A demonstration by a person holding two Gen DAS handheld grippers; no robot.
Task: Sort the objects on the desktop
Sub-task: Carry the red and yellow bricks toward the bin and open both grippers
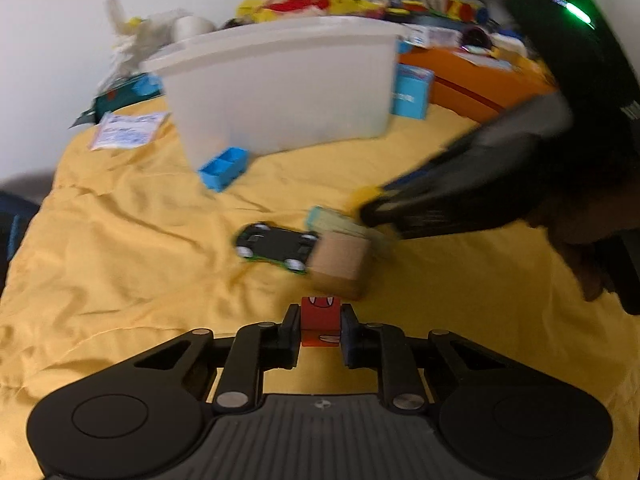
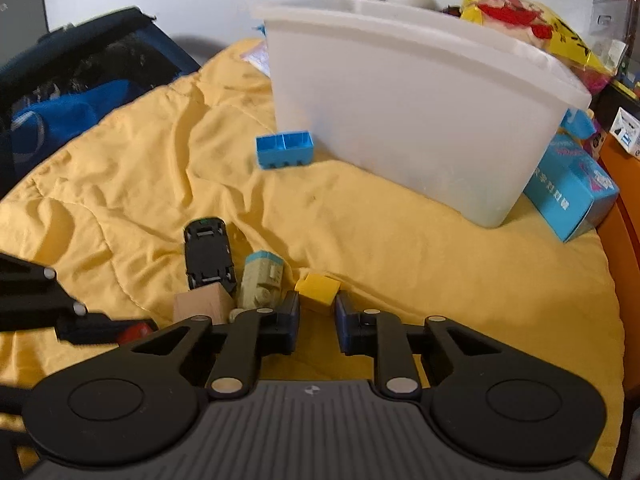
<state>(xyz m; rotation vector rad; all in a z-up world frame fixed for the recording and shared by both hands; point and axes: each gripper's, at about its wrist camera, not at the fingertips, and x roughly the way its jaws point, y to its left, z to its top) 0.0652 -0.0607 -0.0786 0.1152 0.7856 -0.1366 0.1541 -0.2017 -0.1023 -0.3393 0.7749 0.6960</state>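
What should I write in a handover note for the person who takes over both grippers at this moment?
Left gripper: shut on the small red printed block, held above the yellow cloth.
Right gripper: open, fingers either side of the small yellow cube, not gripped yet.
On the cloth: upturned black toy car, pale green toy vehicle, plain wooden block, blue two-compartment box.
Translucent white plastic bin: contents not visible.
Left: all loose pieces.

Yellow cloth (image 2: 400,240), translucent white bin (image 2: 400,120), red block (image 1: 321,320) with white teeth, blue brick (image 2: 284,150)
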